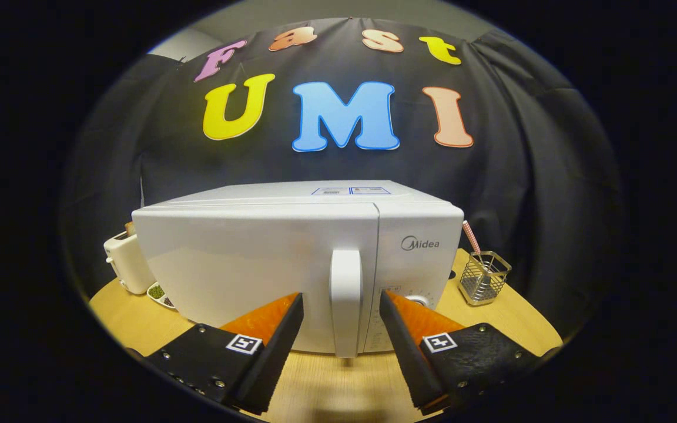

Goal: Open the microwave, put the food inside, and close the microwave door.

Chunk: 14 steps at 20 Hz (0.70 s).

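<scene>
The one camera rides on the gripper [341, 302] and looks forward along its two fingers [277, 332], which spread wide apart at the near edge of the scene. It sits low, just above the wooden table [338, 388], and faces the front of the microwave [256, 264] squarely and from close by, so the closed door and its upright handle [345, 302] stand just ahead, the handle in line with the gap between the fingers. The fisheye lens bends the scene, taking in the toaster [124, 261] far left, the wire holder [484, 277] far right and the black cloth wall [550, 176] behind.
</scene>
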Each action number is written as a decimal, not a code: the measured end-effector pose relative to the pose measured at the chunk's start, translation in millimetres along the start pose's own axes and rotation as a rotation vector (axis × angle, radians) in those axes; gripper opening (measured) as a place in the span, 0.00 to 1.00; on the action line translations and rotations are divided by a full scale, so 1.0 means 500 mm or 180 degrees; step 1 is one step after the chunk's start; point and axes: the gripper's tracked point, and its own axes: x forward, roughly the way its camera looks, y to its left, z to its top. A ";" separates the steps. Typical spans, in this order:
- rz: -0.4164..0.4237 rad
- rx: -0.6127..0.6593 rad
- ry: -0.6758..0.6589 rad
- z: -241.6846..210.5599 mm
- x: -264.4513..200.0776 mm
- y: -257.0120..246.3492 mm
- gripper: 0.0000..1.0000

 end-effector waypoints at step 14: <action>-0.0103 -0.0045 0.0274 -0.029 0.015 -0.003 0.07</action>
